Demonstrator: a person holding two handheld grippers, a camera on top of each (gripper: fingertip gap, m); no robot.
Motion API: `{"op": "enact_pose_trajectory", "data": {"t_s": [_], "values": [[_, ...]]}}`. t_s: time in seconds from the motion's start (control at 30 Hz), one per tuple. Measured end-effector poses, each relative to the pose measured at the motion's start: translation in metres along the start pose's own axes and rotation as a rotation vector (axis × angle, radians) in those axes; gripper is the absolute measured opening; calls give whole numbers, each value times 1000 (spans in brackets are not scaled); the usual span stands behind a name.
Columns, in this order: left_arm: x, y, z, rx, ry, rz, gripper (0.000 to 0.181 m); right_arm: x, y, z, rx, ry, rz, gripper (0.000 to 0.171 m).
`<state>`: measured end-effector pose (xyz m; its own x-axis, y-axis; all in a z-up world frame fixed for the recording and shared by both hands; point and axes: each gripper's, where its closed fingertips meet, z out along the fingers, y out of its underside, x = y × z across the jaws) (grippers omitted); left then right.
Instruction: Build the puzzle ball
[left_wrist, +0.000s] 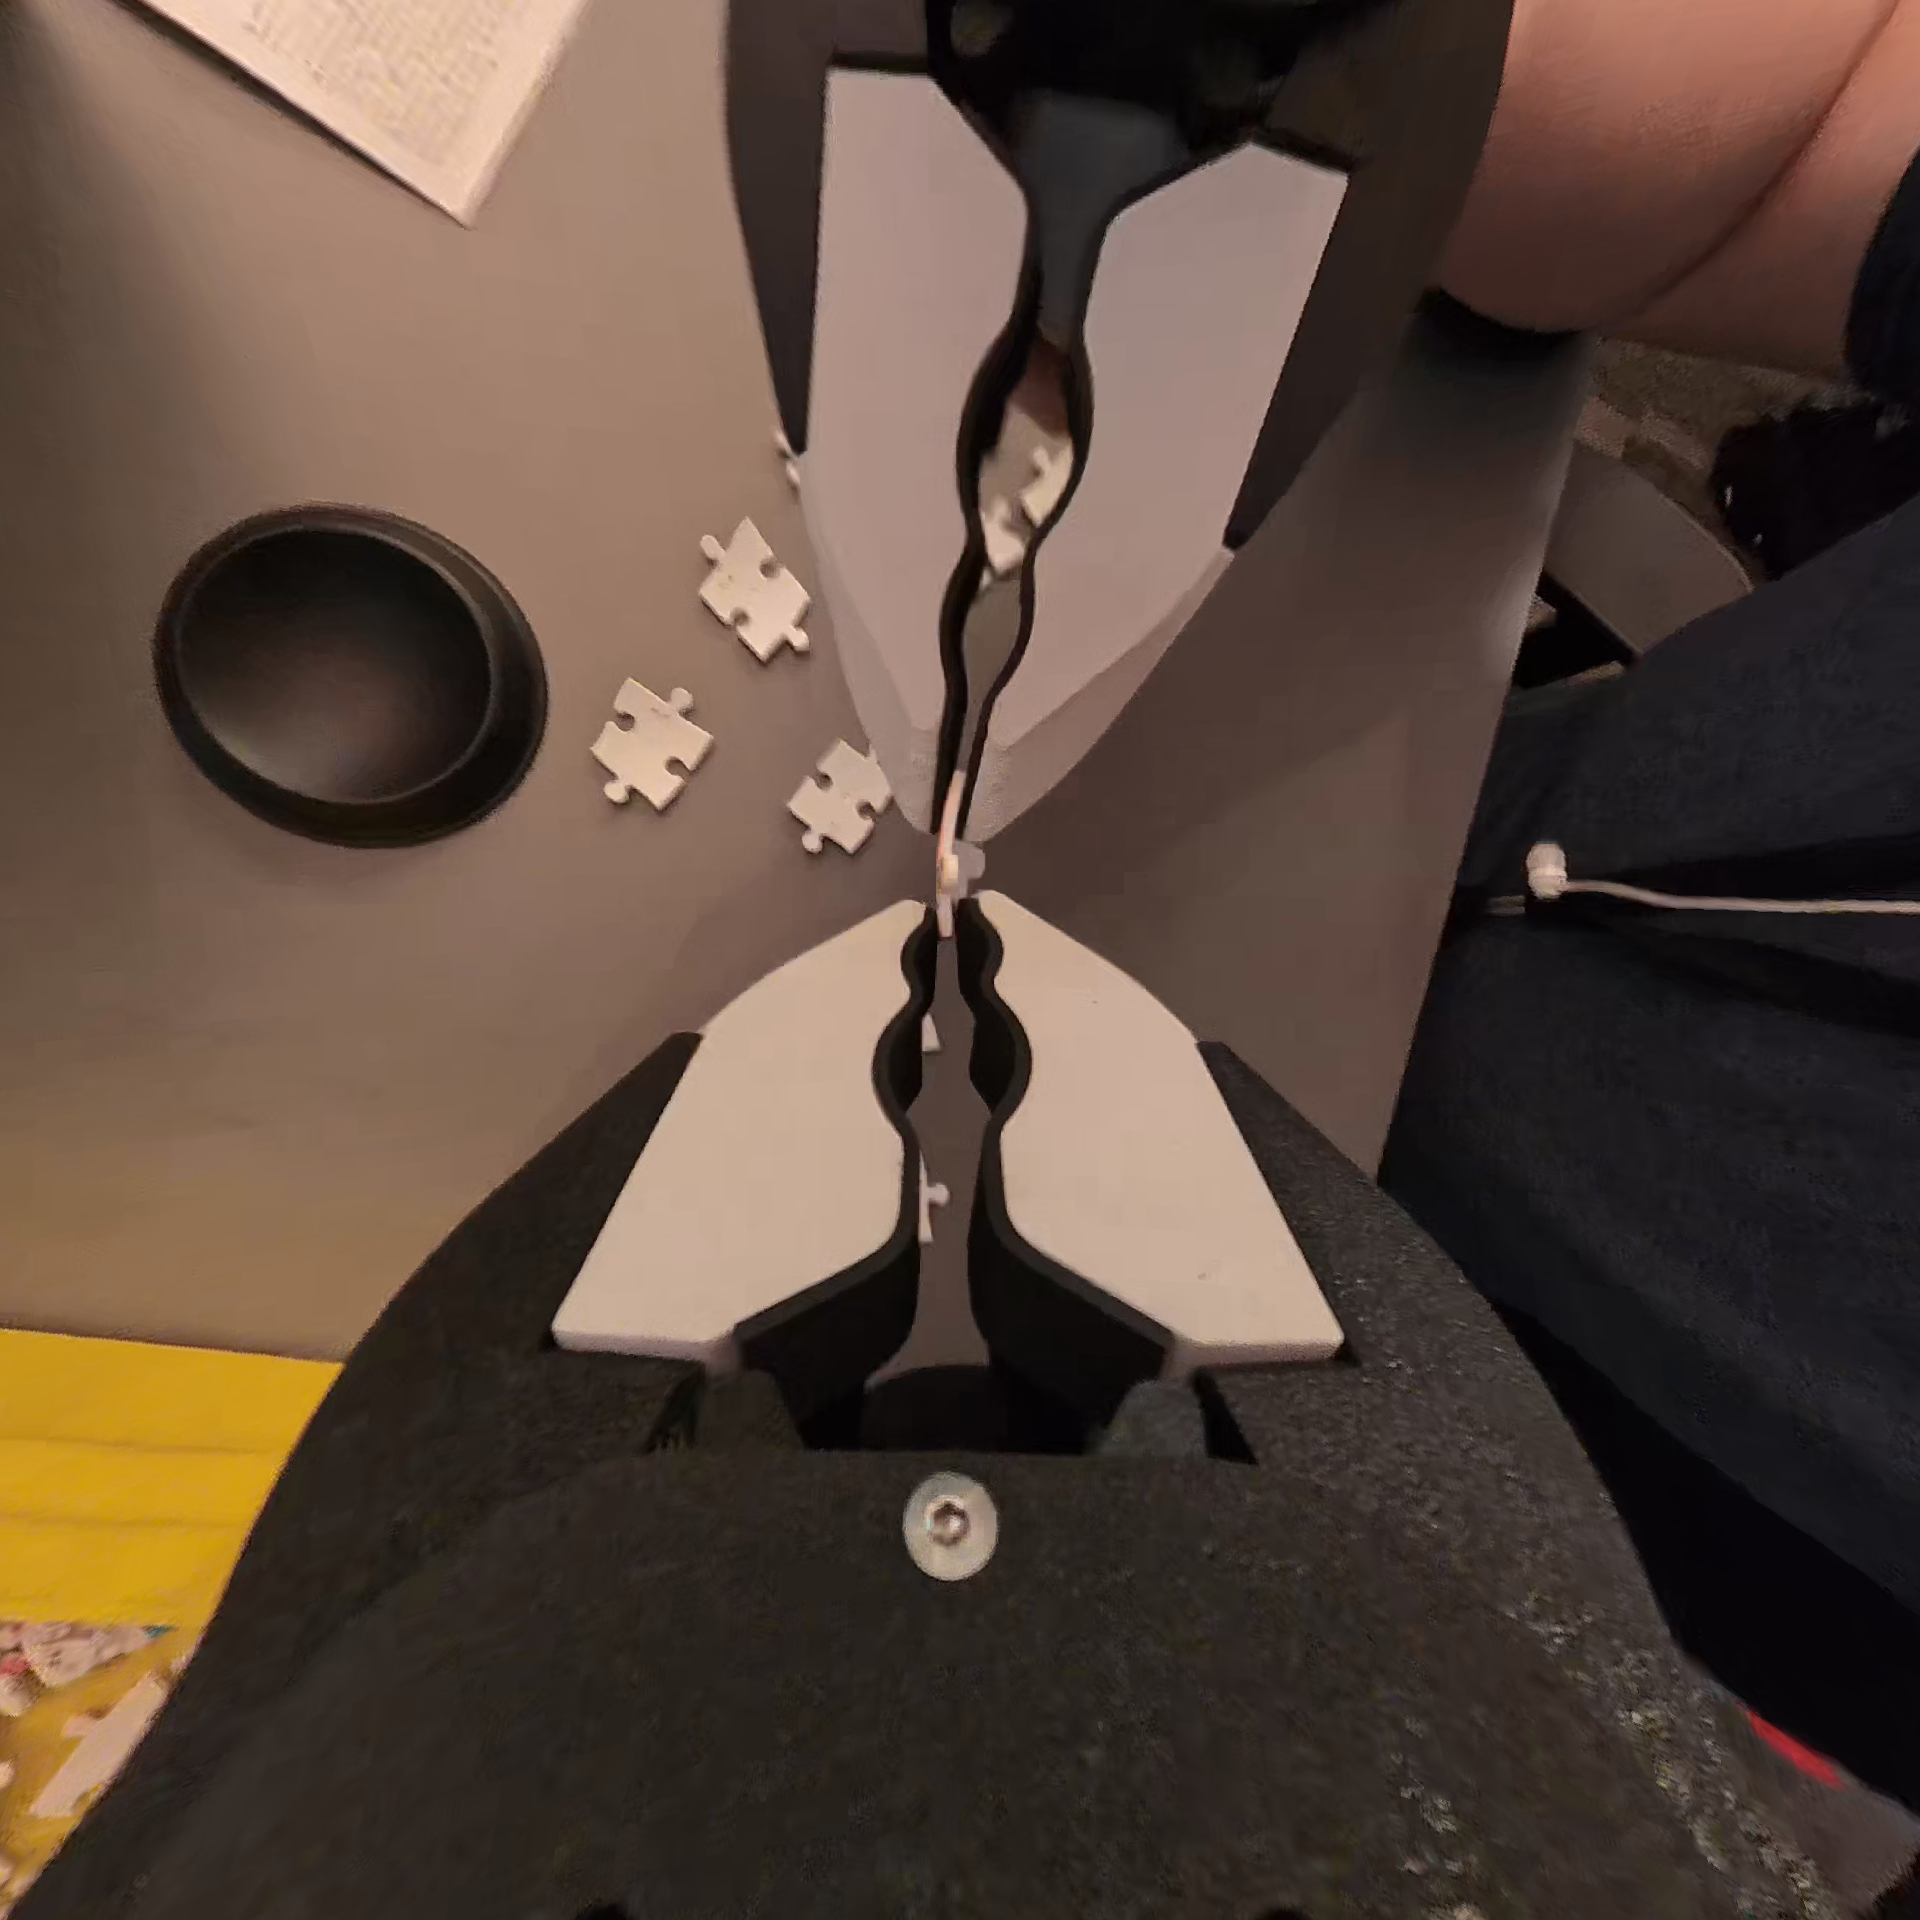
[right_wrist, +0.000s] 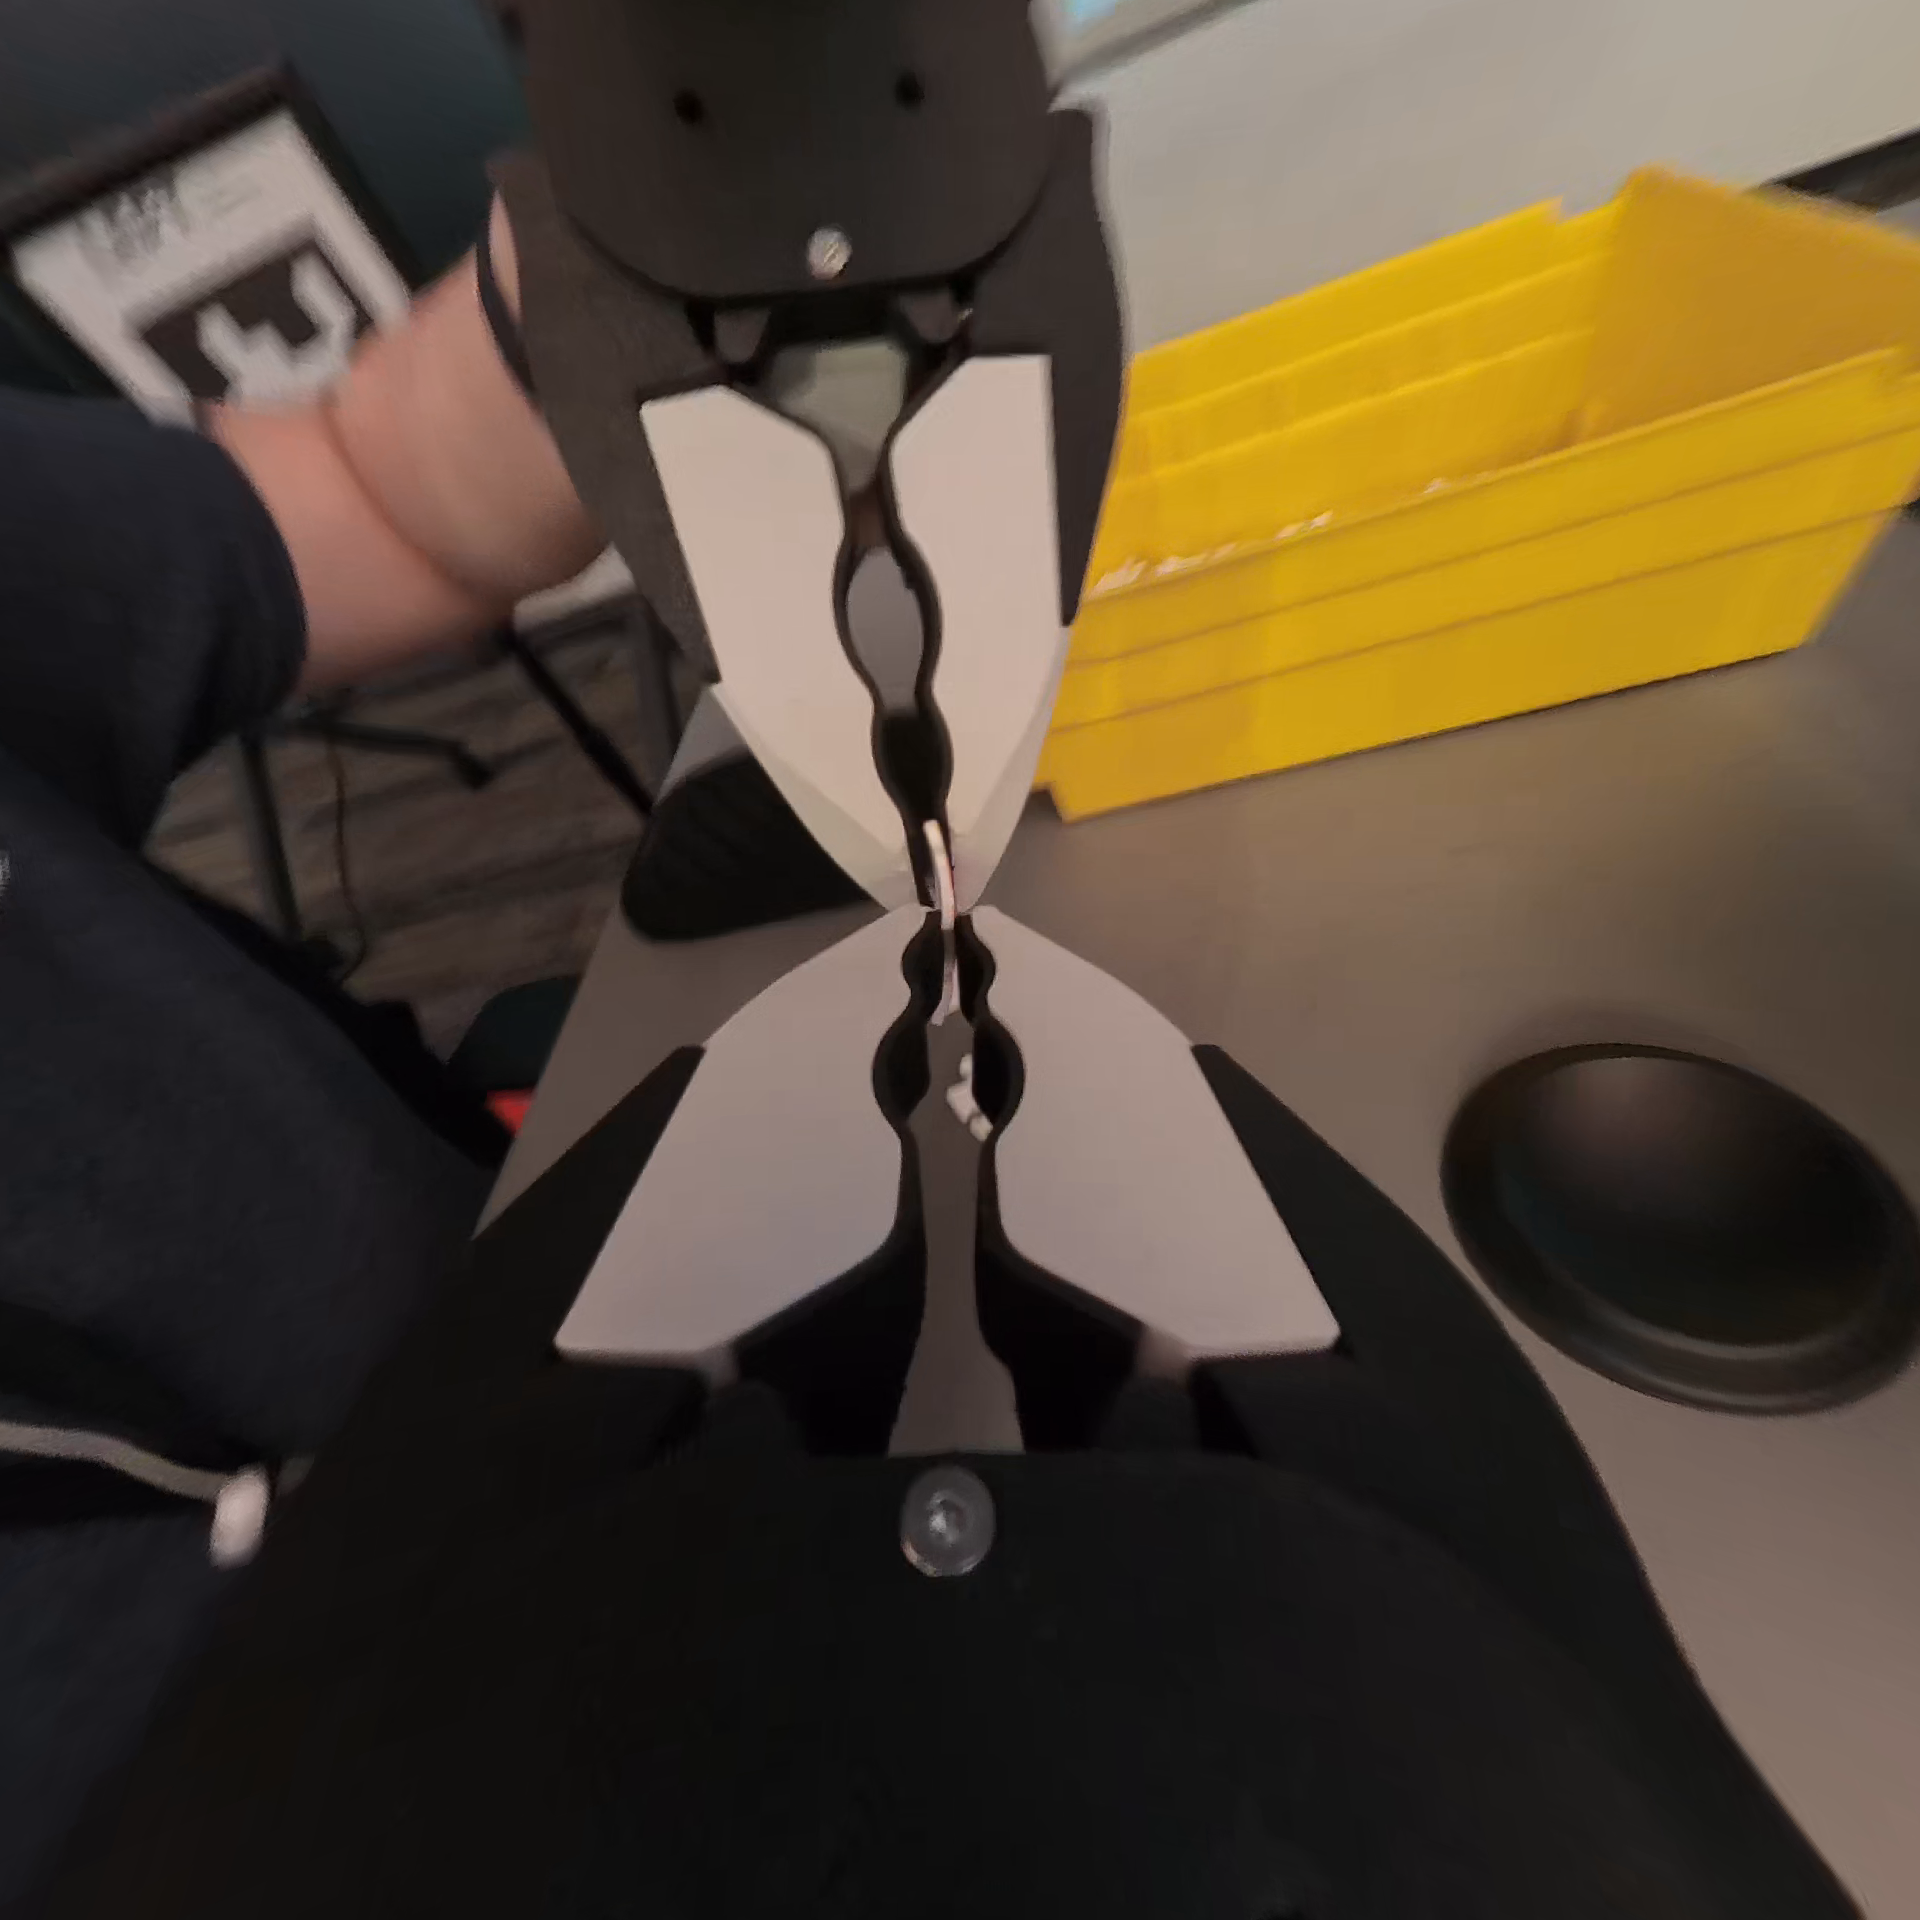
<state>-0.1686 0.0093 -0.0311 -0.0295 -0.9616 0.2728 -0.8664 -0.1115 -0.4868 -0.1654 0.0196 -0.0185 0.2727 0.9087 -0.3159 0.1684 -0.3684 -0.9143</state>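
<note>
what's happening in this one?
A person holds two handheld grippers tip to tip above a grey table. The left gripper and the right gripper are each shut on a small white puzzle piece, held edge-on, apparently pressing the two together. Whether they have locked cannot be told. Three loose white jigsaw pieces lie beside a round black grommet hole. A yellow plastic bin sits beyond.

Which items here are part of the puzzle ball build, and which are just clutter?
In play:
- left tongs, right tongs, each pinching a small white puzzle piece, tip to tip
- loose white jigsaw pieces on the grey table
- yellow plastic bin

Clutter:
- black round grommet hole
- printed paper sheet
</note>
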Motion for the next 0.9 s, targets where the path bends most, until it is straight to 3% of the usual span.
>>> {"op": "enact_pose_trajectory", "data": {"t_s": [0.13,0.23,0.33,0.5,0.63,0.73,0.9], "values": [[-18,-25,-21,292,-83,-80,26,18,-32,-21,298,36,189,3],[-19,-45,-32,566,-89,-140,25,28,-47,-40,515,-3,328,3],[-13,-60,-31,712,-68,-165,18,30,-51,-46,598,-21,358,2],[-18,-67,-22,718,-55,-204,4,28,-52,-49,598,22,263,3],[-15,-65,-23,709,58,-265,4,23,-53,-48,584,20,193,3],[-16,-62,-27,717,70,-274,14,17,-55,-46,587,16,154,3],[-9,-57,-27,708,101,-242,2,14,-49,-37,554,-14,162,3]]}}
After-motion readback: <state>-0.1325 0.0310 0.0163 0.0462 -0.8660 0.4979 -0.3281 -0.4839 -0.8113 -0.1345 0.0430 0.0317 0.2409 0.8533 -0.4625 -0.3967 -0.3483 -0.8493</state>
